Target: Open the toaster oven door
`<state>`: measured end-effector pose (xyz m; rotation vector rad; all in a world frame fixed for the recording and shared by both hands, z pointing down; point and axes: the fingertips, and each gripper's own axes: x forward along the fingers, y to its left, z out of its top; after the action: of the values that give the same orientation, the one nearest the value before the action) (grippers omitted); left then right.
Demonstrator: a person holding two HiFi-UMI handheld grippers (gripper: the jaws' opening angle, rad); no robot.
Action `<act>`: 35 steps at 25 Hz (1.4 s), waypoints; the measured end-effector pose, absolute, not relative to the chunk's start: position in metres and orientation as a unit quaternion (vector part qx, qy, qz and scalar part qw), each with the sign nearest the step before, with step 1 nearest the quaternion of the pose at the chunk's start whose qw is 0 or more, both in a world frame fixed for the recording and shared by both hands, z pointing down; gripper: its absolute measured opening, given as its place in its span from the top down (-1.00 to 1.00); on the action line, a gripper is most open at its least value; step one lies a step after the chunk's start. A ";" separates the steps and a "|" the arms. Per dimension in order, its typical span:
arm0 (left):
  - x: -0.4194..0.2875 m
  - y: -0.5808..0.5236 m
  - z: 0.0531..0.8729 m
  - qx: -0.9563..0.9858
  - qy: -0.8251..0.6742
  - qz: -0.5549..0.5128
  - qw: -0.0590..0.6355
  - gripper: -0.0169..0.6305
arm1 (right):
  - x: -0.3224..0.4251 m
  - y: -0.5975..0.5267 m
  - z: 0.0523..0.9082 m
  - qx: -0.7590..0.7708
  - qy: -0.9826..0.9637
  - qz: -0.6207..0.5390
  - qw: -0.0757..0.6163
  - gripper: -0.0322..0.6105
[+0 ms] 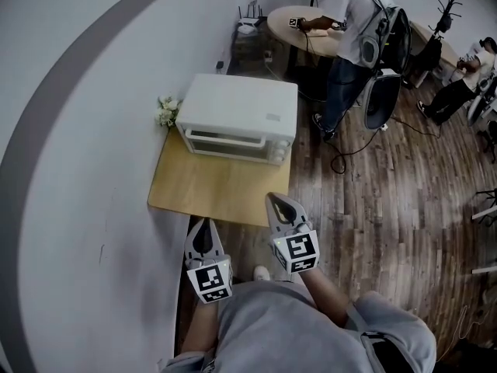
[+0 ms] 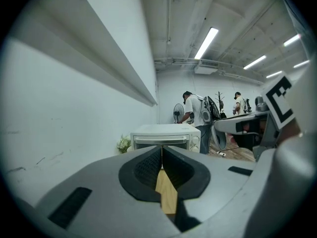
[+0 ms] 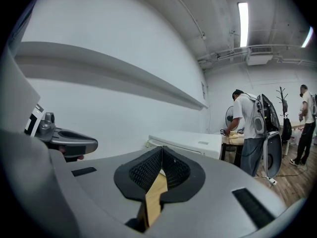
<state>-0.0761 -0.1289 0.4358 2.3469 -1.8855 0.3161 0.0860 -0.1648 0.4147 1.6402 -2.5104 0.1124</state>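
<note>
Oven (image 1: 237, 119) sits closed, door (image 1: 231, 143) flush with the front, well ahead of both tongs at the far end of the surface (image 1: 194, 185). Nothing touches it. Knobs (image 1: 279, 154) are at the door's right end, on the right tongs' side.

Left tongs (image 1: 204, 225) are closed and empty, pads pressed together. In the left gripper view the left tongs (image 2: 162, 150) point straight at the oven (image 2: 166, 135), and only a strip of wood shows below the closed tips. Right tongs (image 1: 276, 202) are also closed and empty. In the right gripper view the right tongs (image 3: 161, 152) have pads touching, and the oven (image 3: 190, 143) is ahead and slightly right of the tips.

Both tongs are held low at the near edge of the surface, side by side but apart, with the right one a bit further forward. Its tip overlaps the surface's near right corner, while the left tip is just short of the near edge. Marker cubes (image 1: 210, 280) and (image 1: 297, 251) sit behind the jaws, toward the person.

Flowers (image 1: 166, 111) are ahead of the left tongs, touching or just beside the oven's left side, against the wall (image 1: 78, 130). Flowers (image 2: 124, 144) also show left of the oven in the left gripper view.

Far beyond the oven, ahead-right of the right tongs, a person (image 1: 353, 29) stands at a round table (image 1: 295, 26). Wood floor (image 1: 373, 200) runs to the right of the right tongs.
</note>
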 end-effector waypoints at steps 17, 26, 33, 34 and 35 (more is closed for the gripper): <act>-0.068 -0.262 0.446 0.829 -0.512 0.225 -0.012 0.92 | 0.044 -0.263 0.441 0.487 -0.848 0.005 0.208 0.72; -0.054 -0.336 0.464 0.853 -0.423 0.299 -0.062 0.55 | 0.037 -0.325 0.471 0.456 -0.832 -0.013 0.315 0.65; -0.036 -0.367 0.493 0.863 -0.338 0.367 -0.077 0.55 | 0.036 -0.348 0.495 0.421 -0.825 0.001 0.376 0.58; -0.035 -0.371 0.496 0.864 -0.329 0.372 -0.080 0.55 | 0.036 -0.351 0.497 0.418 -0.825 0.005 0.382 0.58; -0.033 -0.374 0.498 0.865 -0.321 0.377 -0.082 0.55 | 0.036 -0.354 0.499 0.415 -0.824 0.008 0.387 0.58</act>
<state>-0.0331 -0.3743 0.4985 2.8696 -1.0629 1.2494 0.0356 -0.3535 0.4991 1.0553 -2.0968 0.0213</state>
